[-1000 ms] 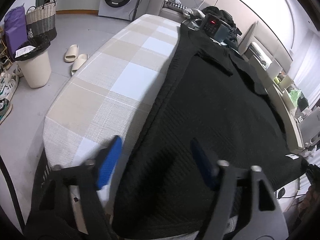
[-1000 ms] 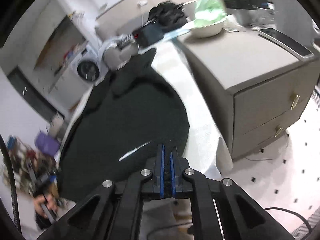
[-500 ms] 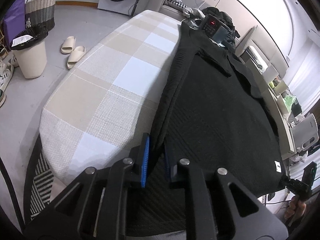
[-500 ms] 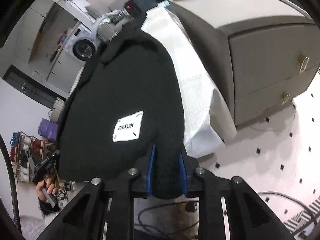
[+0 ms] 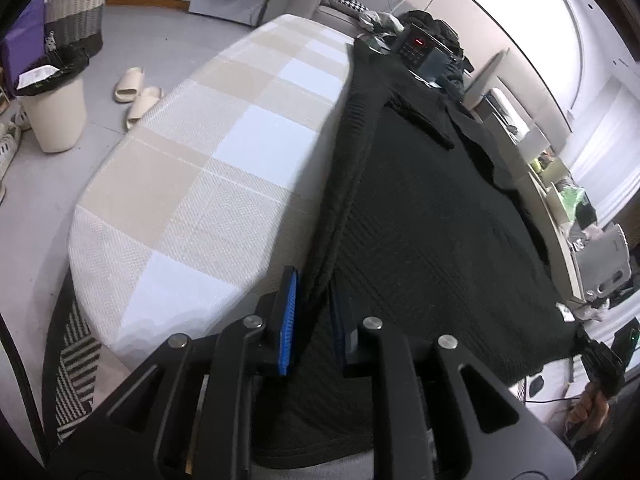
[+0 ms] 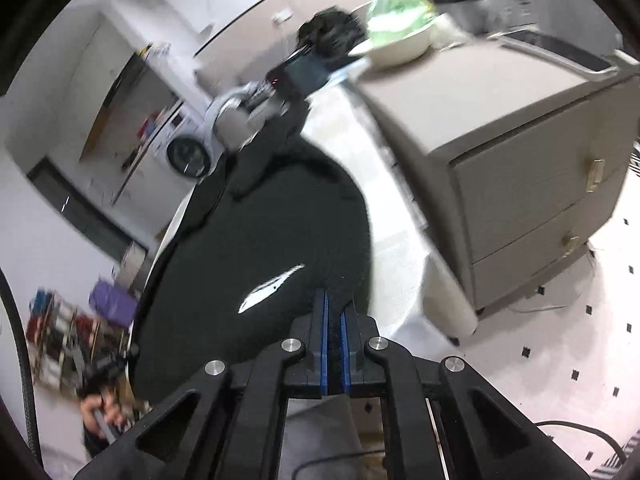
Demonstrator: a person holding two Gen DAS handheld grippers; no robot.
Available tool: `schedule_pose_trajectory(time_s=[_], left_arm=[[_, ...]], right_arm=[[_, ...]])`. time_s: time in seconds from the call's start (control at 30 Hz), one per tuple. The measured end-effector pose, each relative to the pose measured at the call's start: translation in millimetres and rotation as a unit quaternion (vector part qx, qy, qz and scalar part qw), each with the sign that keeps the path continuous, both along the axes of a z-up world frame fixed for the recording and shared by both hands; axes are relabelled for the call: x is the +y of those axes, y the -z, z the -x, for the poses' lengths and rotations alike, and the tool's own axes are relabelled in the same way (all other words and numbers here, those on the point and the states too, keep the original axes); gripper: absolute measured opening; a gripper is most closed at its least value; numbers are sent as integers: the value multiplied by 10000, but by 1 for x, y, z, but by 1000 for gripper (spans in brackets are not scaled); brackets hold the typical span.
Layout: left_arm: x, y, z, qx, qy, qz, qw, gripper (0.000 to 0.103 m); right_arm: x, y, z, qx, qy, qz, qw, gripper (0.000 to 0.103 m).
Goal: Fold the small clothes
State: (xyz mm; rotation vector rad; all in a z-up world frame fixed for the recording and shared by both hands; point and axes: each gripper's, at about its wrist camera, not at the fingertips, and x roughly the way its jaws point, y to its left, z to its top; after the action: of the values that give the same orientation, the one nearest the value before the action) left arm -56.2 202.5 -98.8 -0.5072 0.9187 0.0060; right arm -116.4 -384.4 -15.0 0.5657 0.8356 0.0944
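Observation:
A black knit sweater (image 5: 432,216) lies spread along the right half of a checked bed cover (image 5: 208,168). My left gripper (image 5: 314,300) is shut on the sweater's near left hem corner, the fabric bunched between the blue pads. In the right wrist view the sweater (image 6: 272,240) shows a white label (image 6: 272,284). My right gripper (image 6: 334,316) is shut on the sweater's near right hem edge. The view is blurred by motion.
A black device with a red light (image 5: 420,50) sits at the bed's far end. A grey drawer cabinet (image 6: 520,160) stands right of the bed with a white bowl (image 6: 400,44) on it. A bin (image 5: 52,108), slippers (image 5: 138,94) and a basket (image 5: 76,12) are on the floor at left.
My left gripper closed on the sweater's left hem corner. My right gripper opened briefly, then shut tight on the right hem, and swung upward.

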Motion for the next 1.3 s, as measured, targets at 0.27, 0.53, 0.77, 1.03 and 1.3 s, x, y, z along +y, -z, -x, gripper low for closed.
schedule_pose_trajectory(time_s=[0.27, 0.53, 0.77, 1.03, 1.3], left_arm=[[-10, 0, 0, -135, 166, -254, 9994, 17], [4, -3, -4, -298, 7, 76, 9995, 2], [4, -31, -40, -812, 106, 143, 9965, 2], [11, -61, -109, -1190, -12, 233, 9926, 2], [36, -79, -186, -1299, -305, 257, 9907, 2]], right_arm=[[6, 12, -5, 209, -285, 63, 9994, 5], [12, 8, -5, -1, -392, -190, 9990, 5], [35, -15, -25, -808, -604, -284, 9945, 5], [43, -43, -75, -1440, -266, -271, 9889, 5], [31, -48, -145, -1403, 324, -171, 9894, 5]])
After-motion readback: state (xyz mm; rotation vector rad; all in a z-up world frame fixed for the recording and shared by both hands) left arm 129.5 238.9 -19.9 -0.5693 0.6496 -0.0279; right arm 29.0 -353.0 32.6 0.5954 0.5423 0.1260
